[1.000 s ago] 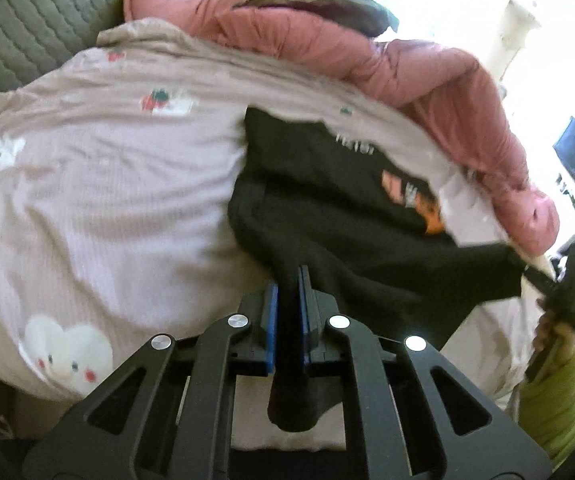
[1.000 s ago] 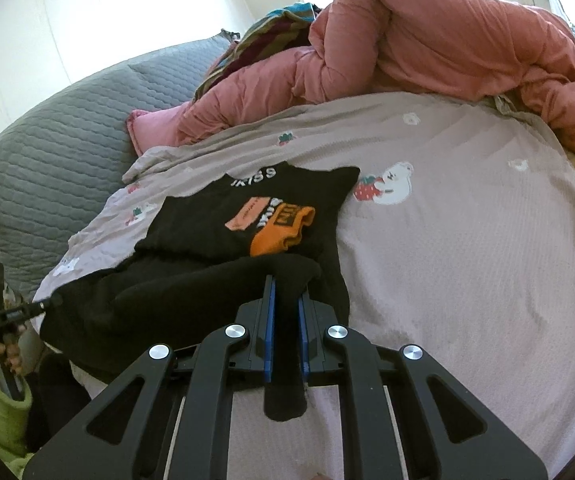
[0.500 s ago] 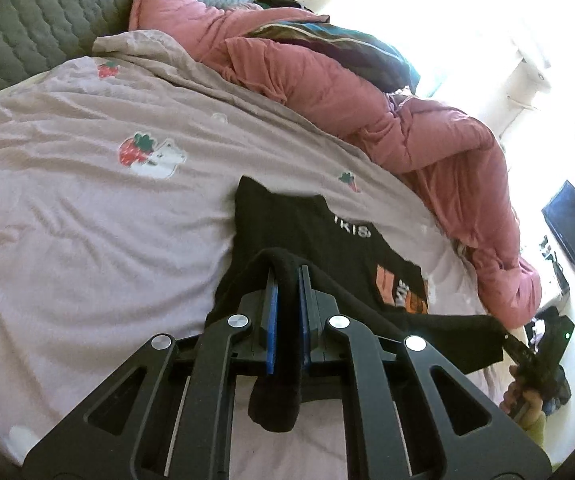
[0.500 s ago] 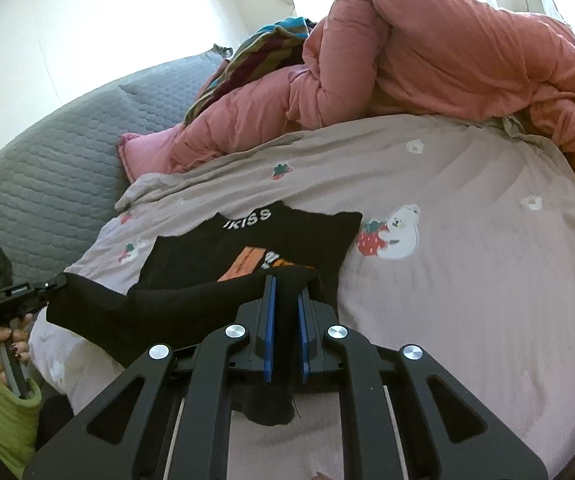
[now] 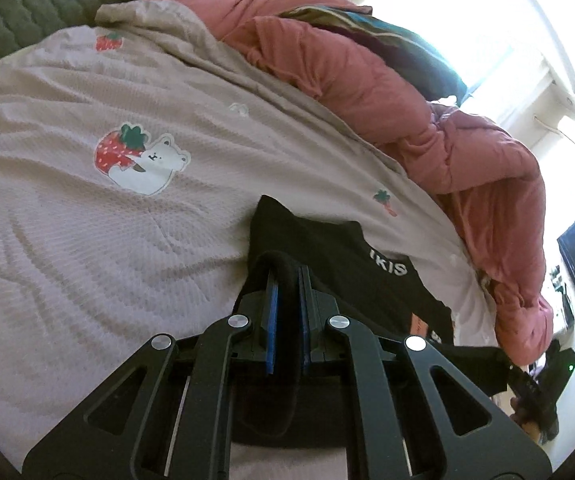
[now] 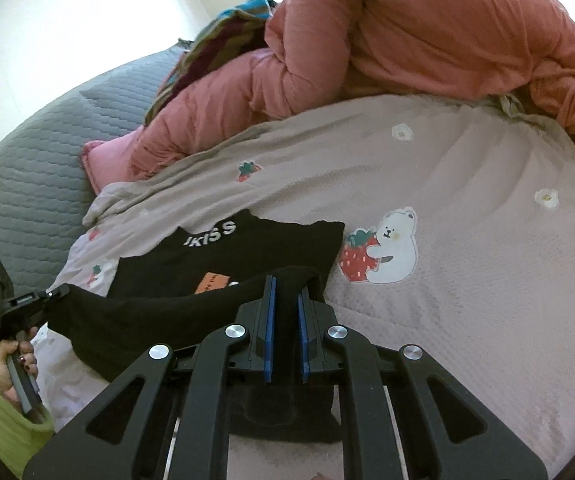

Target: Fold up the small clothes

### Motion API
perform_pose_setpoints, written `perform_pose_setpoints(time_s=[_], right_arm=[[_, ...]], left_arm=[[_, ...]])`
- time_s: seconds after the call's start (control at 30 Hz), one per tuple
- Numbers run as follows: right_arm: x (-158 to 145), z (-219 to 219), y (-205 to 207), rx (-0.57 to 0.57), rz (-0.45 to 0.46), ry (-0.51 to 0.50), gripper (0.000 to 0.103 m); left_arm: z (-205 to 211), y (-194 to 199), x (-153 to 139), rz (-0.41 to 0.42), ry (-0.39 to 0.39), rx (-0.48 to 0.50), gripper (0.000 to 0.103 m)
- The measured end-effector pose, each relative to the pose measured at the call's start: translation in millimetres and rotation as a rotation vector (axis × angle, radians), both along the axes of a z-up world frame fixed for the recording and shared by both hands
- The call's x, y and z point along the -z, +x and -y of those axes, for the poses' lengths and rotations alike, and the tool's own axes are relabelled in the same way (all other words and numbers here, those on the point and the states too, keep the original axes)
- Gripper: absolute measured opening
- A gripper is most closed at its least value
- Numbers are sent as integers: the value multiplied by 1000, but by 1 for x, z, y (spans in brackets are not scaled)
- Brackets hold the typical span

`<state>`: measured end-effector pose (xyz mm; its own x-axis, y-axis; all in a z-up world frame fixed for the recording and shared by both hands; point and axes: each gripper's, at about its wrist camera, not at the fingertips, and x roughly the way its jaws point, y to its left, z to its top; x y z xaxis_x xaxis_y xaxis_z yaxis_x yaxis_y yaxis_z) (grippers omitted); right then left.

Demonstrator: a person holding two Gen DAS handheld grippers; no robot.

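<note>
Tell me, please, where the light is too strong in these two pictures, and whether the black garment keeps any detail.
Left wrist view: the window at upper right is blown out to white. Right wrist view: the wall glares pale, the bedsheet is evenly lit. In both, the black garment reads almost flat; only its print shows.

Both grippers carried black shirt [image 6: 223,256] hem forward, now covering orange print; fold nearly doubled.

A bed [image 6: 467,240] in a pale printed sheet; pink duvet [image 6: 407,32] heaped behind; grey quilted headboard [image 6: 19,168]; bright window [image 5: 447,8].
</note>
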<state>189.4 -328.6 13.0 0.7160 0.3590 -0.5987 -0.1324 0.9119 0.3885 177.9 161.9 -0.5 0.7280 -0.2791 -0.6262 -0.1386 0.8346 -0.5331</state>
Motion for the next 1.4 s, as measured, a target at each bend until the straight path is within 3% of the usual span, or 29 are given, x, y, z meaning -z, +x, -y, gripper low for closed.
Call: perform_pose_setpoints(time_s=[0.17, 0.3, 0.4, 0.53, 0.57, 0.63, 0.67, 0.7, 0.87, 1.03, 1.2, 1.3, 1.33, 1.4], right_arm=[[18, 2, 17, 34, -51, -6, 9], [32, 0, 27, 51, -93, -19, 10], [36, -3, 28, 47, -106, -34, 33], [33, -8, 25, 52, -96, -69, 41], [32, -8, 24, 59, -91, -73, 42], [29, -8, 20, 72, -77, -82, 48], [26, -8, 16, 85, -64, -93, 50], [24, -8, 13, 90, -52, -102, 53], [12, -18, -1, 83, 9, -170, 53], [-4, -51, -25, -38, 100, -243, 53], [-4, -83, -40, -165, 103, -254, 53], [3, -102, -46, -239, 80, -252, 34], [5, -107, -48, -256, 72, -258, 30], [11, -118, -52, -295, 56, -269, 28]], left_arm=[[-10, 17, 23, -44, -93, -40, 3], [-8, 21, 34, -47, -72, -42, 3], [-7, 17, 37, -27, -57, -25, 4], [-10, 13, 37, -11, -51, -1, 6], [-11, 11, 36, -2, -55, 0, 9], [-10, 7, 32, 13, -32, -4, 27], [-10, 5, 29, 20, -5, -10, 43], [-10, 4, 27, 27, 11, -6, 45], [-6, -8, 14, 66, 91, -15, 45], [15, -26, -3, 138, 211, 15, 45], [40, -39, -2, 149, 297, 91, 46], [54, -48, 5, 138, 337, 139, 45], [57, -50, 6, 136, 345, 149, 44], [62, -54, 8, 134, 356, 168, 23]])
